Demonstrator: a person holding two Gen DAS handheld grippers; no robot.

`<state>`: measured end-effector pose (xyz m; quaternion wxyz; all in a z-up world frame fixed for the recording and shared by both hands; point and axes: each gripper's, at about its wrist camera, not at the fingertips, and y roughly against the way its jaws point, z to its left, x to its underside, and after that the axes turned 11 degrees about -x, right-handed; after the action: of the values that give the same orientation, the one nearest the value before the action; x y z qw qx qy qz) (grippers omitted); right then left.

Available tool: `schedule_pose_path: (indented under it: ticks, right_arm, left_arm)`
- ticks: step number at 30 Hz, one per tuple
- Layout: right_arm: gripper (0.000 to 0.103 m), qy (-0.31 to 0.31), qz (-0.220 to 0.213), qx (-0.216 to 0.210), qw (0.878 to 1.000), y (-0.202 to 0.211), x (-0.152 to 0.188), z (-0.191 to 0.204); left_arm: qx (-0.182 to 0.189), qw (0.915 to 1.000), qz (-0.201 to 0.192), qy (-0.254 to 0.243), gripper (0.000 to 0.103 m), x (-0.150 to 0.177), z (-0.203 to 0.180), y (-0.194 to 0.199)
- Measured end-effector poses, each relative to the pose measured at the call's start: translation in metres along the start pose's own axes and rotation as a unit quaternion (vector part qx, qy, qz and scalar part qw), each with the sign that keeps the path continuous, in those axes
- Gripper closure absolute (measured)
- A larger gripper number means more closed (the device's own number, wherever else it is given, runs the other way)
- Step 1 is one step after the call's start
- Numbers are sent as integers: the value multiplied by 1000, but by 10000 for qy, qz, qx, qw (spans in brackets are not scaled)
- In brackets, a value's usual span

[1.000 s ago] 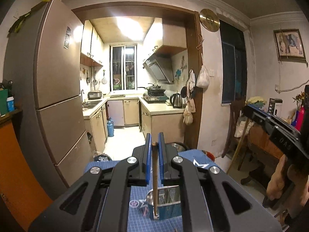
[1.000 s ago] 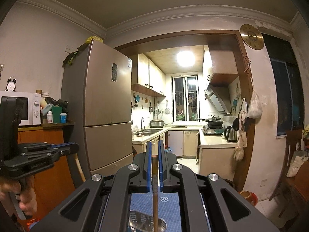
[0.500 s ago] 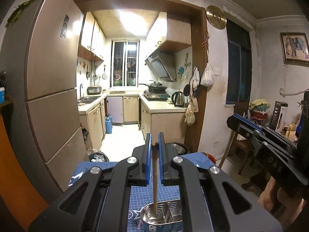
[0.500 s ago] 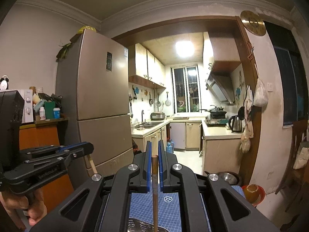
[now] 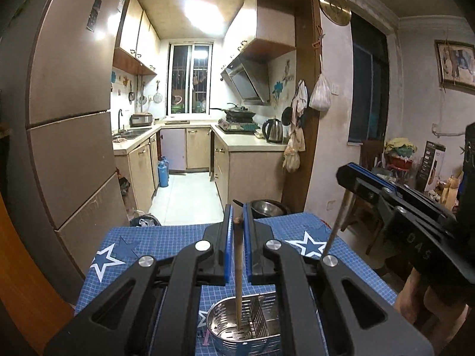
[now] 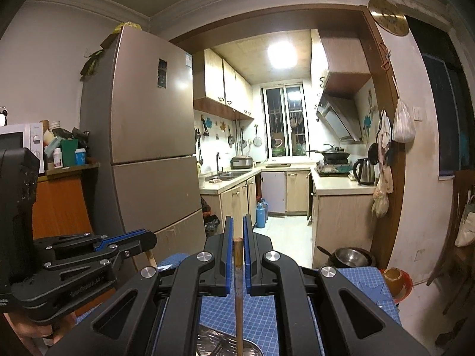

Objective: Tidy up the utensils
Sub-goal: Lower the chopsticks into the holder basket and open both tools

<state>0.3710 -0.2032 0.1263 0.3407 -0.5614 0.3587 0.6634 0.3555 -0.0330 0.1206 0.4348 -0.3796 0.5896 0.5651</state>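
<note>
Already the left gripper (image 5: 236,231) is clamped on a thin wooden chopstick (image 5: 238,279) that hangs upright, its lower tip inside the near-left compartment of the perforated steel utensil holder (image 5: 255,329) on the blue grid mat (image 5: 166,243). Right of it, the right gripper (image 6: 236,238) pinches a second wooden chopstick (image 6: 238,290), also upright, above the holder's rim, so each needs only a straight drop.

My table (image 5: 166,243) wears a blue gridded mat with white stars (image 5: 308,244); a perforated steel utensil holder (image 5: 225,326) stands on it near me.
</note>
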Motion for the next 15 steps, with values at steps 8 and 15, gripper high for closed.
schedule_pose_path:
  ticks: [8,15]
  right_arm:
    - [95,-1,97,-34,9999,-7,10,-2]
    - [78,43,-11,15,10000,4,3,1]
  left_arm:
    - [-37,10000,63,-39,97,6,1,-5]
    - [-41,10000,33,-40,83,4,2,0]
